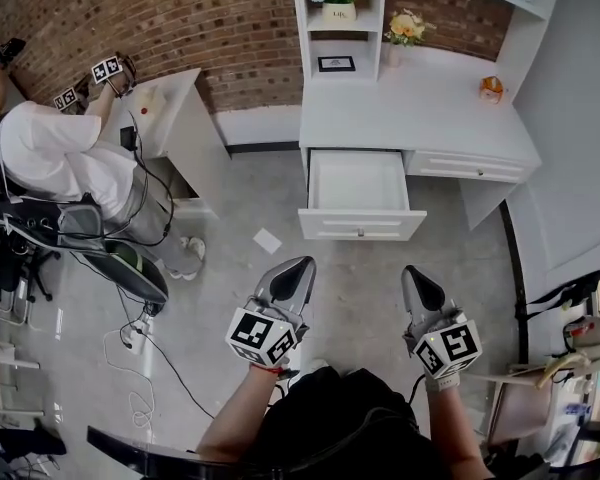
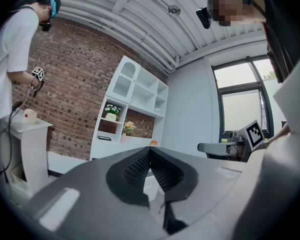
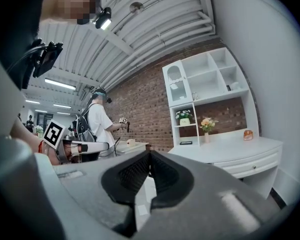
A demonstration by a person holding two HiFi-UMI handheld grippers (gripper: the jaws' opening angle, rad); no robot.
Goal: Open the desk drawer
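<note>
White desk [image 1: 420, 108] stands against the brick wall, with a shelf unit [image 1: 298, 28] on its back left part. Open drawer [image 1: 360, 226] is under the desk's left half, slid well out from the desk front toward the person. Its mouth faces up and the inside is empty, just bare white bottom. It sticks out square to the desk front, and its front panel runs parallel to the desk edge, with a small knob [image 1: 360, 233] at the centre. Second drawer [image 1: 467, 166], under the desk's right half, is shut flush.

Left gripper [image 1: 302, 264] and right gripper [image 1: 410, 270] are held low in front of the desk, well apart from the open drawer and touching nothing. Both point toward the desk. Left gripper view: jaws together at the tips, nothing between them. Right gripper view: same, jaws closed on nothing.

On the shelf unit: flower pot [image 1: 338, 8], with a small frame [image 1: 336, 64] in the bay below. On the desk top: vase of yellow flowers [image 1: 404, 30] just right of the shelf unit, small orange thing [image 1: 491, 89] near the right end.

Scrap of paper [image 1: 267, 240] lies on the floor left of the open drawer.
</note>
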